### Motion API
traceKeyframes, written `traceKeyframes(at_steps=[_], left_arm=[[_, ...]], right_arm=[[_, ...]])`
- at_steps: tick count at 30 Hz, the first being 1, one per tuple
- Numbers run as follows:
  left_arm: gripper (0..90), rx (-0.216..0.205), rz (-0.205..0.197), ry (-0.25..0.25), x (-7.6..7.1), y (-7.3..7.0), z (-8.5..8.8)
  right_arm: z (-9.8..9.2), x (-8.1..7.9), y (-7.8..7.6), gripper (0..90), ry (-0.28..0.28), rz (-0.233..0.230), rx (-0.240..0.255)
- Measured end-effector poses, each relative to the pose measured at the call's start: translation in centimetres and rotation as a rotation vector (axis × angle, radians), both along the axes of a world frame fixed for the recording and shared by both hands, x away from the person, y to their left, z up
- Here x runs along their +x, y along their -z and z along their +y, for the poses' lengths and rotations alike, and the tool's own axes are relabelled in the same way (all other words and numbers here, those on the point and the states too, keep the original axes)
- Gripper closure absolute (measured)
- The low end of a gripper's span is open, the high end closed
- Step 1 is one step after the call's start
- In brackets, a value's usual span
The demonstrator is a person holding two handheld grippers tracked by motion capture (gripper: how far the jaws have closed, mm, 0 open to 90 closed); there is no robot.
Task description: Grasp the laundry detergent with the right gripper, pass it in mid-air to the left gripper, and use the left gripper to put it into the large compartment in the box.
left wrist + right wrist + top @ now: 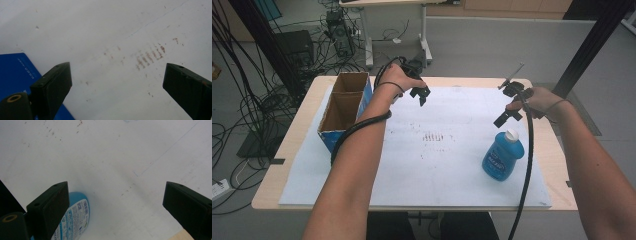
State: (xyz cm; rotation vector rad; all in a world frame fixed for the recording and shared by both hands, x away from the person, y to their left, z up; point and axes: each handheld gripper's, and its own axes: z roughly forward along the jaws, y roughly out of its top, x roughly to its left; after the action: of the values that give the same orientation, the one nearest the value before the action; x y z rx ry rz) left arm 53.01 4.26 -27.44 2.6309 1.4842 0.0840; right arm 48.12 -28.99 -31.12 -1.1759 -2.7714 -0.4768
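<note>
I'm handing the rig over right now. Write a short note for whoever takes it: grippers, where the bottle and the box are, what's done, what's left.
Left gripper: open, holding nothing, raised over the white sheet beside the cardboard box.
Right gripper: open, holding nothing, just above the blue bottle.
Blue bottle: lies on the sheet at the right, white cap pointing away from the person.
Cardboard box: two open compartments, at the sheet's left edge.
Done: nothing gripped yet.
Left: likely grasp the bottle with the right gripper; the box looks the probable destination.

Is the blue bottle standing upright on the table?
No, the blue bottle lies on its side on the white sheet, white cap pointing away from the person.
</note>
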Motion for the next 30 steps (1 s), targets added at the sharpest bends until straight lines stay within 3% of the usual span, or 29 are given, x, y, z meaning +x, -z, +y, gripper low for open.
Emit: traceKeyframes(at_steps=[14,30], left_arm=[[9.0,-0.012,-0.007,-0.005,0.0,-0.1,0.3],[9.1,-0.035,-0.011,-0.006,-1.1,0.4,0.6]], right_arm=[[-0.3,-0.1,-0.2,6.6,-0.001,-0.003,-0.002],[-2.2,-0.8,-0.7,6.6,0.030,-0.032,0.044]])
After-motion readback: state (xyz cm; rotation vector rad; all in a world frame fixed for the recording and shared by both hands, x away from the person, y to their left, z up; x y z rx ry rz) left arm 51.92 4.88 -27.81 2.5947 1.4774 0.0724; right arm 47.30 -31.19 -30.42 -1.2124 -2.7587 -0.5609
